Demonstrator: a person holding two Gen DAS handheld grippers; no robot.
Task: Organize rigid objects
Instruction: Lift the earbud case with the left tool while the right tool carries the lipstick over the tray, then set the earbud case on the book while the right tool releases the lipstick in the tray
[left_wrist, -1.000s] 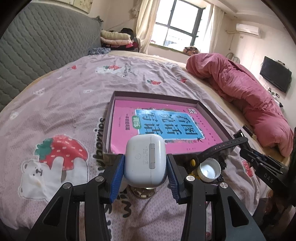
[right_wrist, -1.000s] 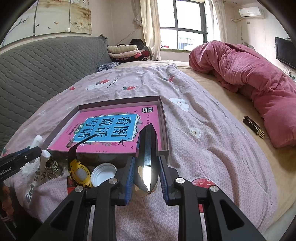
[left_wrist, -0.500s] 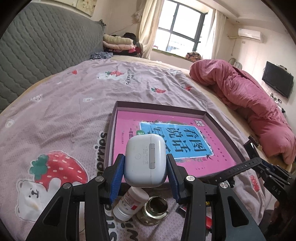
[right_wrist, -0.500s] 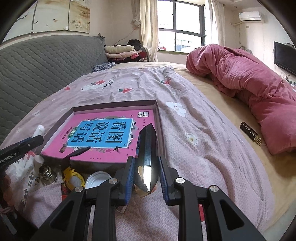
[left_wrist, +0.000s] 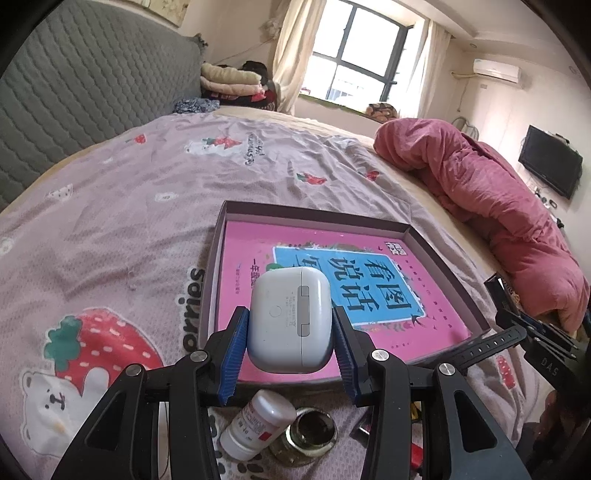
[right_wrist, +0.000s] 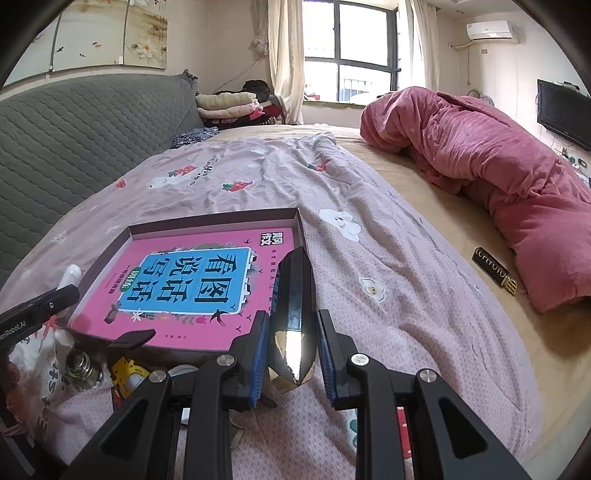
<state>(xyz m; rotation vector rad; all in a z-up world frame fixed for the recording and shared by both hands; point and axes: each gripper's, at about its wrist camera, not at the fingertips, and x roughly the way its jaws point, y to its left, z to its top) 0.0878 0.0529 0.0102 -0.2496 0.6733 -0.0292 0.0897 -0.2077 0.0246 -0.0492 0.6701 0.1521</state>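
Pink book in the shallow box (left_wrist: 445, 275) fills the frame centre, straight ahead of both grippers. Left gripper (left_wrist: 290, 341) pinches the white earbud case (left_wrist: 290, 319) over the near edge; right gripper (right_wrist: 291, 350) pinches a dark faceted object (right_wrist: 295, 314), long axis pointing forward.

Black faceted box (right_wrist: 293, 317) in right claw (right_wrist: 293, 354)

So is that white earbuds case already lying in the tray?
No, the left gripper holds the white earbuds case in its fingers, above the tray's near edge.
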